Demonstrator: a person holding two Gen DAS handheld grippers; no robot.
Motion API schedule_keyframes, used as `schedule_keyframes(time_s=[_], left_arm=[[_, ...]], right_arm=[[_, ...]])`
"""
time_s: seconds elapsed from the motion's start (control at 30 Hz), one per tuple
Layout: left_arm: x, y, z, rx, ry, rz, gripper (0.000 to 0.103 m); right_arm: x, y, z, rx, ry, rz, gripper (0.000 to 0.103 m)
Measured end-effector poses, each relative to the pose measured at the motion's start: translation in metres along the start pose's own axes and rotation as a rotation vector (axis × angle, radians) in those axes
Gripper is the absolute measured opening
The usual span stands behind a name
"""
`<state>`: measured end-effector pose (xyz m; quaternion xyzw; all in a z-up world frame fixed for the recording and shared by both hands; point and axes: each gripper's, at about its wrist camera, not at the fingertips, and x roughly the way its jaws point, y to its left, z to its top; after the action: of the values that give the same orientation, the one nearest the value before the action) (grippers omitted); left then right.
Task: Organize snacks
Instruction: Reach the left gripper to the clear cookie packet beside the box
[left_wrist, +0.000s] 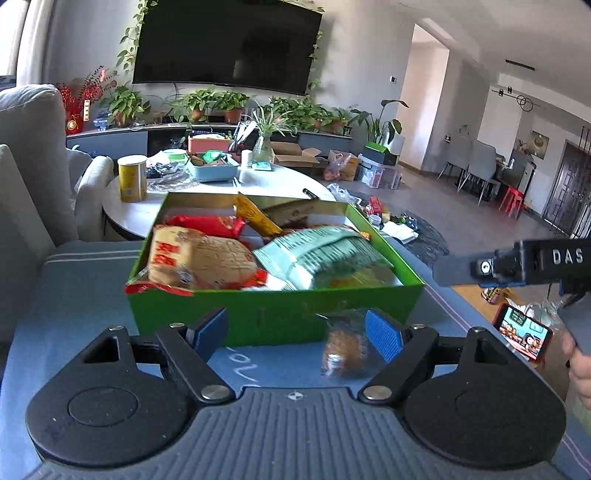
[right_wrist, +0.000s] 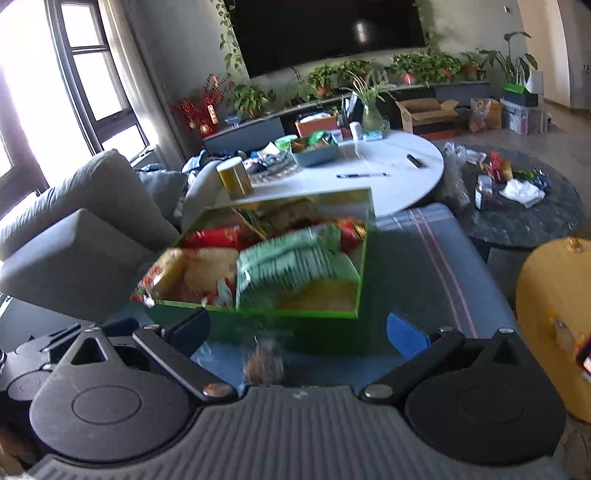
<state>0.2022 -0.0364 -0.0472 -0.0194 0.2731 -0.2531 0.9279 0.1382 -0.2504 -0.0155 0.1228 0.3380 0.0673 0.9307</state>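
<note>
"DAS" reads on your right tongs (left_wrist: 524, 264). Your left tongs (left_wrist: 295, 332) and right tongs both gape wide, gripping nothing; a clear snack (left_wrist: 343, 349) lies just before the green box (left_wrist: 273, 314).

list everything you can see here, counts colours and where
box: 1, green, on the blue surface, full of snacks
bread pack: 1, tan and red, box's left side
green pack: 1, pale green, box's right side
small clear-wrapped snack: 1, brown, on the blue surface in front of the box
canister: 1, yellow, white round table
tray: 1, light blue, same table
phone: 1, screen lit, far right
left tool: open
right tool: open
</note>
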Motion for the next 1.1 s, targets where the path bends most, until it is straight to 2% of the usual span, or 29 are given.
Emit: schedule_keyframes(time_s=[0.4,0.53,0.63,0.77,0.93,1.0,1.1], left_arm=[[0.01,-0.03,-0.015,0.004,0.029,0.014,0.08],[0.021,-0.039,-0.019,0.012,0.054,0.014,0.08],[0.031,-0.049,-0.022,0.02,0.068,0.014,0.08],[0.047,-0.057,-0.022,0.022,0.077,0.038,0.08],[0.063,-0.058,-0.023,0.004,0.096,0.063,0.08],[0.068,-0.057,-0.025,0.003,0.099,0.069,0.08],[0.07,-0.057,-0.026,0.006,0.095,0.075,0.08]], right_arm=[[-0.026,-0.007,-0.035,0.005,0.024,-0.026,0.103],[-0.032,-0.009,-0.045,0.0,0.029,-0.028,0.103],[-0.032,-0.013,-0.052,0.001,0.043,-0.07,0.103],[-0.037,-0.02,-0.06,0.017,0.049,-0.08,0.103],[-0.051,-0.011,-0.061,0.0,0.022,-0.154,0.103],[-0.059,-0.002,-0.054,0.005,0.026,-0.132,0.103],[-0.071,0.015,-0.041,0.071,0.058,-0.174,0.103]])
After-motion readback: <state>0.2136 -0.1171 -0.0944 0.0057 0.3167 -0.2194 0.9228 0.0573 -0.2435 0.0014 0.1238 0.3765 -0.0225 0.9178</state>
